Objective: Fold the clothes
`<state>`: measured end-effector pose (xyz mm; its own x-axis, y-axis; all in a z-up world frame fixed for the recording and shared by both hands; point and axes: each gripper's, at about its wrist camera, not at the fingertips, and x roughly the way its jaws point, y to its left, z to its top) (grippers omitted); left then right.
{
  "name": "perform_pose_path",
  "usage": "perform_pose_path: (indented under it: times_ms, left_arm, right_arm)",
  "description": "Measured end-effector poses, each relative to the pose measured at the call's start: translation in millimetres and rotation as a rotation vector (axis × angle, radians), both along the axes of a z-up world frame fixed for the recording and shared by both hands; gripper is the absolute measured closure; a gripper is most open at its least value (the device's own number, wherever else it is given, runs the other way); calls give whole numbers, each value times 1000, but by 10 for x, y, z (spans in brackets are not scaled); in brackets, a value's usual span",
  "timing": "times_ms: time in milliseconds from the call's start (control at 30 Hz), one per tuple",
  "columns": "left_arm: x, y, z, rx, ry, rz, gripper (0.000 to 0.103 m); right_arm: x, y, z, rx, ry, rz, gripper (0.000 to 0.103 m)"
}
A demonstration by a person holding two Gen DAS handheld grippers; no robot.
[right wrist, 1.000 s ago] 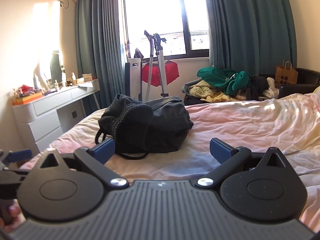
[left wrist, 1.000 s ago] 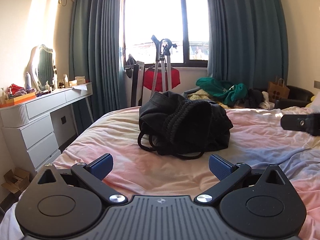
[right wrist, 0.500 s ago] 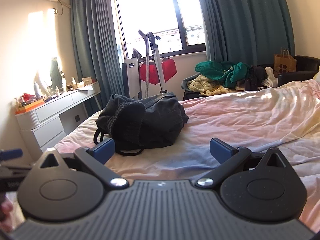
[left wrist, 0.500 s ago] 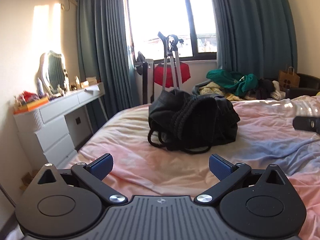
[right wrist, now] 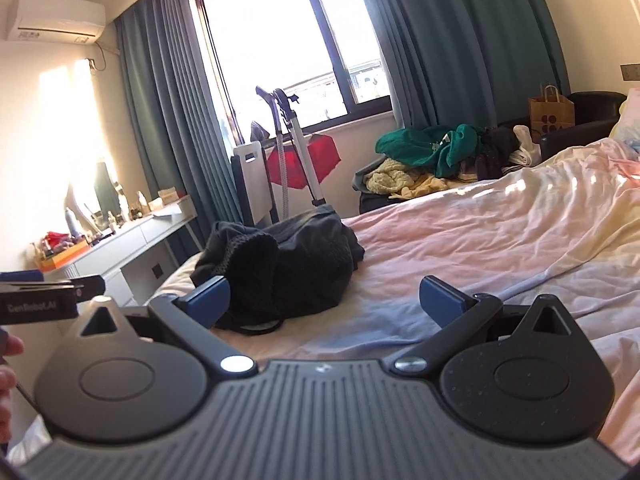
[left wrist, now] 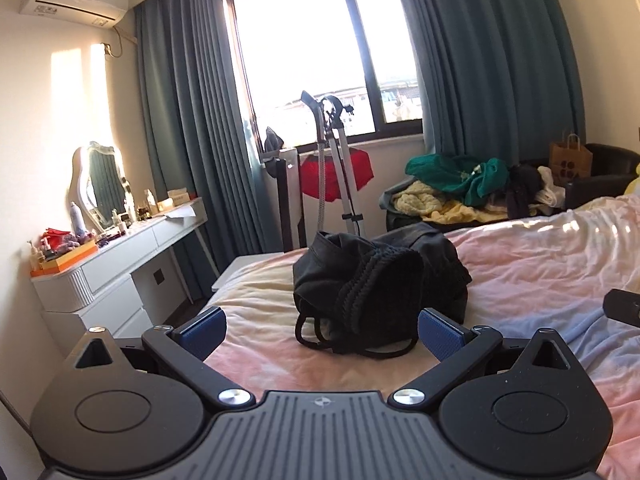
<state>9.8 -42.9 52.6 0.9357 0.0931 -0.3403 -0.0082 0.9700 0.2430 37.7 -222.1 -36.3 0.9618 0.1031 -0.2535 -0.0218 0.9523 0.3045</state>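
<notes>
- Left wrist view: the left gripper [left wrist: 322,334] hangs over the near part of the bed [left wrist: 540,264], its blue pads [left wrist: 202,332] spread wide with nothing between them.
- Straight ahead at 12 o'clock, a crumpled pile of black clothes [left wrist: 376,284] lies on the pink sheet, a black cord loop hanging out on its near side.
- At 3 o'clock, a dark part of the right gripper [left wrist: 622,306] enters the edge of the picture.
- At 9 o'clock stands a white dressing table [left wrist: 116,256] with a mirror [left wrist: 100,188].
- At 1 o'clock, more clothes in green and yellow [left wrist: 456,184] are heaped beyond the bed, under the window [left wrist: 320,52].
- Right wrist view: the right gripper [right wrist: 324,300] is also released, pads far apart and empty, above the sheet.
- Here the black clothes [right wrist: 280,260] sit at 11 o'clock, just behind the left pad [right wrist: 210,296]; I cannot tell if they touch it.
- At 9 o'clock, the left gripper [right wrist: 48,290] and a part of a hand [right wrist: 8,364] appear.
</notes>
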Motion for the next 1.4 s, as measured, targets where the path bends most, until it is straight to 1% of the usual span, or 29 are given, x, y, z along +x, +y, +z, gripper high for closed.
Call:
perform_pose_path:
  times_ms: [67,167,233,300,433,500,600,700,733,800,833,900,933,967,1000,1033,1067,1100,1133,1233,1267,1333,1400]
  left_arm:
    - [177,20,-132,9,24,2,1]
    - [531,2,-307,-8,63,-13,1]
    - [817,-3,-374,-57,80,-18,3]
    - [1139,-37,-411,-105,78,-30,3]
    - [1734,-216,-494,-121,53,-58,3]
    - [1995,-339,-556,-117,45,-74,3]
    - [2358,-547,-670,-106,55,-96,3]
    - [2648,-772,-855,-48,31,-49,3]
    - [2711,-829,-926,-25,17,-30,3]
    - [2884,-913,-1038,13,16,16,3]
    - [2956,-938,-1087,27,17,39,6]
    - [3019,-933,-1149,32,4,69,13]
    - [3008,-906,-1146,14,-15,61,22]
    - [2993,-882,-1133,1,-29,57,26]
    - [2979,-866,-1101,-8,-35,56,38]
    - [2960,-847,-1054,-19,-38,51,49]
    - [2923,-818,-992,-27,-46,46,53]
    - [2870,-770,-905,-42,-55,49,59]
    - [2803,-697,-799,-72,-63,59,64]
    - [2584,-467,-470,-167,-90,86,71]
    - [2475,-367,-341,-205,-101,86,72]
    - [2207,-161,-106,-276,-124,74,73]
    - [1894,79,65,-355,-130,56,74]
  right_arm:
    - [46,-2,-37,-7,13,-18,0]
    - [106,-19,-90,-15,37,-50,0]
    - [142,-30,-118,-14,45,-67,0]
    - [183,-38,-143,-10,57,-83,0]
    - [307,-68,-212,-5,65,-104,0]
    - [399,-92,-272,24,75,-106,0]
    - [560,-120,-390,52,105,-106,0]
    - [685,-137,-511,40,126,-116,0]
    - [727,-149,-553,43,137,-118,0]
    - [804,-178,-636,60,158,-120,0]
    - [828,-189,-677,73,163,-117,0]
    - [876,-195,-750,83,171,-112,0]
    - [901,-189,-781,78,176,-110,0]
    - [917,-182,-802,70,182,-114,0]
    - [923,-176,-810,66,182,-128,0]
    - [928,-169,-818,61,182,-143,0]
    - [924,-171,-814,63,172,-147,0]
    - [920,-172,-808,66,162,-150,0]
    - [903,-190,-790,86,145,-146,0]
    - [808,-253,-745,158,100,-124,0]
    - [769,-275,-733,184,86,-115,0]
    - [703,-326,-696,243,60,-91,0]
    - [623,-344,-639,283,29,-78,0]
